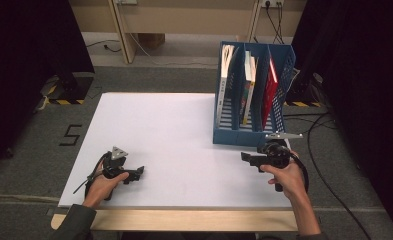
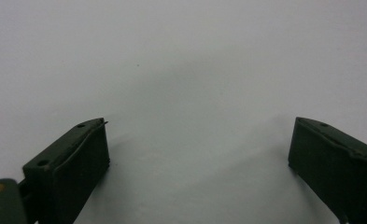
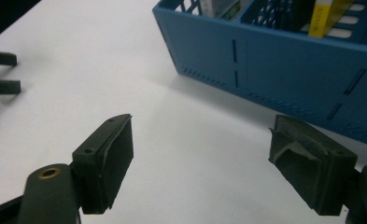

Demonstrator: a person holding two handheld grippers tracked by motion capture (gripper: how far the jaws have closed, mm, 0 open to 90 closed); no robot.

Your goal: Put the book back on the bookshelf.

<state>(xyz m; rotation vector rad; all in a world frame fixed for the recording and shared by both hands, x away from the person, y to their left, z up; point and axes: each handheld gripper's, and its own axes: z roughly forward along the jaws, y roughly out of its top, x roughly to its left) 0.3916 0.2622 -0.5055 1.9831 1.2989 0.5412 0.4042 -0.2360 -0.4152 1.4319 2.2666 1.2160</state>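
A blue file rack (image 1: 251,100) with three compartments stands at the back right of the white table (image 1: 169,125). It holds upright books: a white one (image 1: 225,75), a colourful one (image 1: 249,85) and a red one (image 1: 270,82). My right gripper (image 1: 245,157) hovers just in front of the rack, pointing left, jaws open and empty. In the right gripper view the gripper (image 3: 202,126) faces the bare table with the rack (image 3: 265,60) beyond it to the right. My left gripper (image 1: 140,172) rests near the front left, open and empty, over bare white table (image 2: 197,130).
The table's wooden front edge (image 1: 184,220) runs along the bottom. A "5" mark (image 1: 70,135) is on the floor to the left. Cables (image 1: 324,150) lie on the floor to the right. Black curtains stand on both sides. The left gripper's fingertips (image 3: 1,72) show far left in the right gripper view.
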